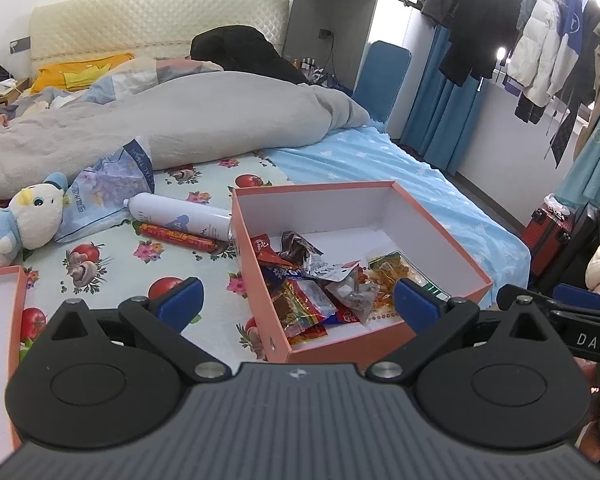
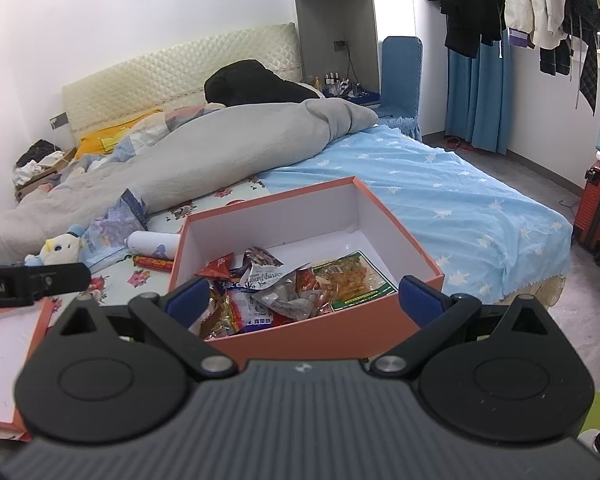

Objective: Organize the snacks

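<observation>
Bedroom clutter surrounds a bed [image 1: 380, 160] spread with a fruit-and-flower sheet on its left half and a blue starred sheet on its right, a grey duvet [image 1: 180, 120] heaped at the far end. On the near part of the bed sits an open orange box [image 1: 320, 348] with white inner walls; a pile of snack packets [image 1: 312, 288] fills its near-left corner. Just left of the box lie a white bottle [image 1: 180, 216] and a red sausage stick [image 1: 176, 237], touching each other, with a plush toy [image 1: 24, 220] farther left and a box lid [image 1: 0, 320] at the near-left edge.

Both grippers point forward and tilt down toward the box. The left gripper [image 1: 296, 300] hangs over the box's near-left corner, jaws spread wide and holding nothing. The right gripper [image 2: 304, 300] hangs over the box's near wall, jaws equally wide and empty, with the snack packets visible between its fingers.
</observation>
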Tool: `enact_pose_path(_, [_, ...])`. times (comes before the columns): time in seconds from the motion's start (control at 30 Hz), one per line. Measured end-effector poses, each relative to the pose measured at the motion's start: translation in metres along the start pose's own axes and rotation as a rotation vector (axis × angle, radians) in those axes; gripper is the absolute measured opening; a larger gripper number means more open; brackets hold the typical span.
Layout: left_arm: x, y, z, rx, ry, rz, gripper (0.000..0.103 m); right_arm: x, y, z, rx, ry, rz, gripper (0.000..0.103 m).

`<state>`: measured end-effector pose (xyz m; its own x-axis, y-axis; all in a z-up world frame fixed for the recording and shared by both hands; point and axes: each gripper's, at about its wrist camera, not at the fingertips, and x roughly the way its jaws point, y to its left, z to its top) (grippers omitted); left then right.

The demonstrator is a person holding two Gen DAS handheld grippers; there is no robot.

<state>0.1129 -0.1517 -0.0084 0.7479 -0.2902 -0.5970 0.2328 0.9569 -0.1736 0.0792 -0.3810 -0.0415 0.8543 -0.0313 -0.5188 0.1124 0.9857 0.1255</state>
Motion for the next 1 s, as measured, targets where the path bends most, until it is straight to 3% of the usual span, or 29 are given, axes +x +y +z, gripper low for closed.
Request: enact_pose_path(1.0, [-0.0021, -0.0038, 0.0017, 0.012, 0.005, 0.009, 0.103, -0.0017, 0.0006, -0.0009, 0.009, -0.005, 0.002, 0.102])
